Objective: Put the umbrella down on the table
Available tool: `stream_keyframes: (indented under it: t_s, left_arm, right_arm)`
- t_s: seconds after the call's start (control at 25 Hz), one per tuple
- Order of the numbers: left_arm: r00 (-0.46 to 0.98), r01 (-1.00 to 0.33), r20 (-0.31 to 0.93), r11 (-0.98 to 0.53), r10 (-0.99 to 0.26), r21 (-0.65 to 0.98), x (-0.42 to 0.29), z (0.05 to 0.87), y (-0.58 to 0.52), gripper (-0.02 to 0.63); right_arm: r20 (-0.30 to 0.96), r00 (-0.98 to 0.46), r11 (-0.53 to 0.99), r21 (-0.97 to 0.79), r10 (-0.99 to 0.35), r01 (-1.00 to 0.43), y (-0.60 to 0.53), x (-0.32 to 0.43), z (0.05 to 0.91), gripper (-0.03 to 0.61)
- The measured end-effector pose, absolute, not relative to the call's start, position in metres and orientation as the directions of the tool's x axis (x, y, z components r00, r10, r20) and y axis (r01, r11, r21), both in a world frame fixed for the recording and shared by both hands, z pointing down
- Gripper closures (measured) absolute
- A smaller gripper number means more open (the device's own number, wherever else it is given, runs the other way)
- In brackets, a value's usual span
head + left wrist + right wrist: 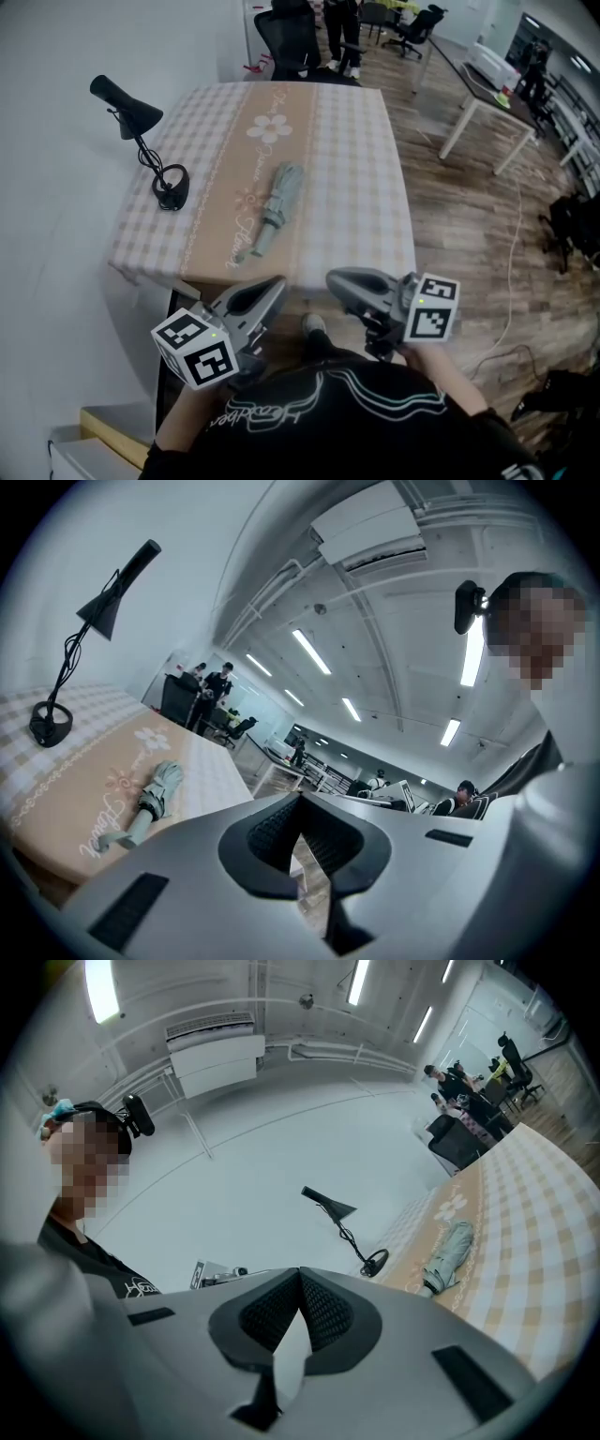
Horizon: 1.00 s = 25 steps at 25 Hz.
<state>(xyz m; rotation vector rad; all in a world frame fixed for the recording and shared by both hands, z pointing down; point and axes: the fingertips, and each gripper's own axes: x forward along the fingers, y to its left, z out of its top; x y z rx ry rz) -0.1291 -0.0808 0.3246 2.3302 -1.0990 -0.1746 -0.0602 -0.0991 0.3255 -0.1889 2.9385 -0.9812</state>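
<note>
The folded grey-green umbrella (275, 208) lies flat on the beige runner of the checked table (361, 159), handle toward me. Nothing touches it. It also shows as the umbrella (155, 794) in the left gripper view and the umbrella (448, 1255) in the right gripper view. My left gripper (275, 284) hovers off the table's near edge, shut and empty, its tips (300, 797) pressed together. My right gripper (336, 278) is beside it, also back from the edge, shut with nothing held, jaws meeting (300, 1273).
A black desk lamp (141, 127) stands at the table's left side near the white wall. A black office chair (291, 37) sits at the far end, with people standing behind it. A white desk (487, 89) and cables are on the wooden floor to the right.
</note>
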Motion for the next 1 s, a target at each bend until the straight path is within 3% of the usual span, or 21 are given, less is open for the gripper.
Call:
stream_keyframes:
  t_s: [1.0]
  left_arm:
    - [0.668, -0.669, 0.088, -0.544, -0.739, 0.507, -0.123, 0.304, -0.059, 0.617]
  right_arm:
    - [0.0, -0.993, 0.836, -0.54, -0.119, -0.1, -0.066, -0.059, 0.305, 0.568]
